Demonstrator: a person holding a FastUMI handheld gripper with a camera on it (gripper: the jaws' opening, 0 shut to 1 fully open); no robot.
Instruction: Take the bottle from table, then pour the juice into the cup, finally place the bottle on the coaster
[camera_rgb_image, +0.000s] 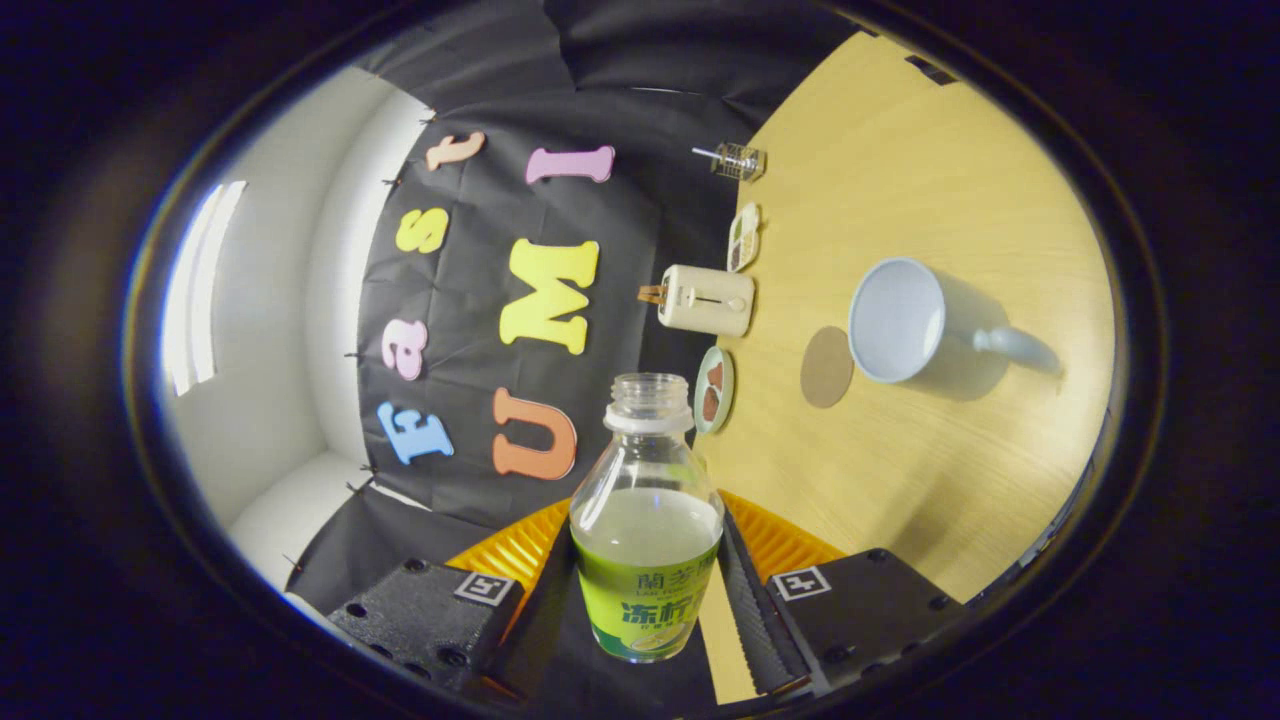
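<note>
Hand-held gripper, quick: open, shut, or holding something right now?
Hand-held gripper: shut on the uncapped clear plastic juice bottle with green label, a finger pressing each side.

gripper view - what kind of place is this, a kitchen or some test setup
Most likely a staged test booth, not a real kitchen: black cloth wall behind a bare wooden table, set with props such as a toaster and cup. The gripper is shut on a juice bottle.
</note>
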